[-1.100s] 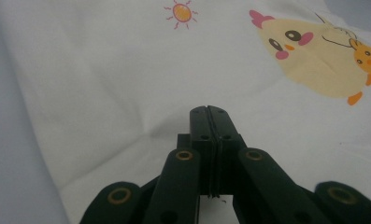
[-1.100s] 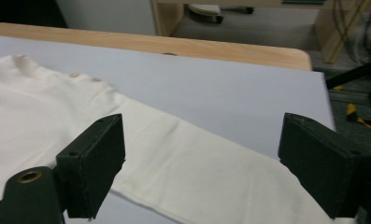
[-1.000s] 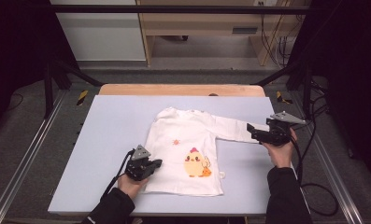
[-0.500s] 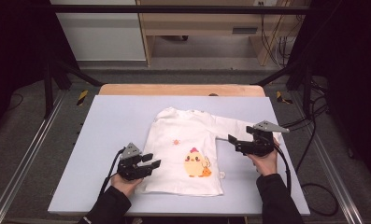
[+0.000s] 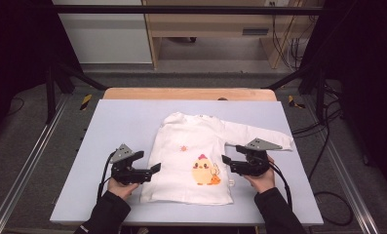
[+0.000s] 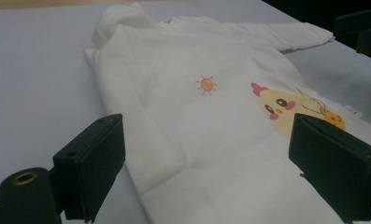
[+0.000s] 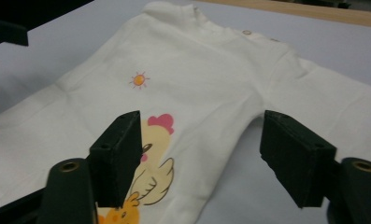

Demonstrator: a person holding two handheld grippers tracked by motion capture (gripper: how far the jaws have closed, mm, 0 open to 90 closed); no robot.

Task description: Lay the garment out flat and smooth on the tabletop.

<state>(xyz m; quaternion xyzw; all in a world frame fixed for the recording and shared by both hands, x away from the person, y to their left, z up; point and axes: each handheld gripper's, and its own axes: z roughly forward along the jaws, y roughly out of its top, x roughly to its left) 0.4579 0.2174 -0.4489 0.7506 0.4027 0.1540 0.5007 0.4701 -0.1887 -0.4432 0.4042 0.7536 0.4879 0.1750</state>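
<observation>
Shirt (image 5: 196, 158) in white lies flat near the middle of the pale blue table (image 5: 118, 122), with a yellow chick (image 5: 203, 170) printed low on its front and a tiny sun (image 5: 183, 148) above that. One long sleeve (image 5: 257, 136) sticks out to the right. On the left, the other sleeve seems tucked in along the side; I cannot see it well.

The left gripper (image 5: 149, 169) sits low at the left edge of the shirt, down near the bottom hem. Its jaws are spread wide and hold nothing. In the left gripper view the jaws stand on each side of the cloth edge, one over the table and one over the shirt. The left hand (image 5: 120, 187) comes in from the near side, wrist low, gripper pointing across toward the chick.

The right gripper (image 5: 228, 163) sits at the right side of the shirt, just under the sleeve. Its jaws are spread wide too, with nothing in them. In the right gripper view they point at the spot where sleeve meets body. The right hand (image 5: 261, 179) holds it low and level, aimed left.

It looks like both sides are about to be picked up, maybe for folding. To do it well, I think each gripper should slide onto the very edge, pinch the whole edge, and both should lift together so the shirt stays smooth.
</observation>
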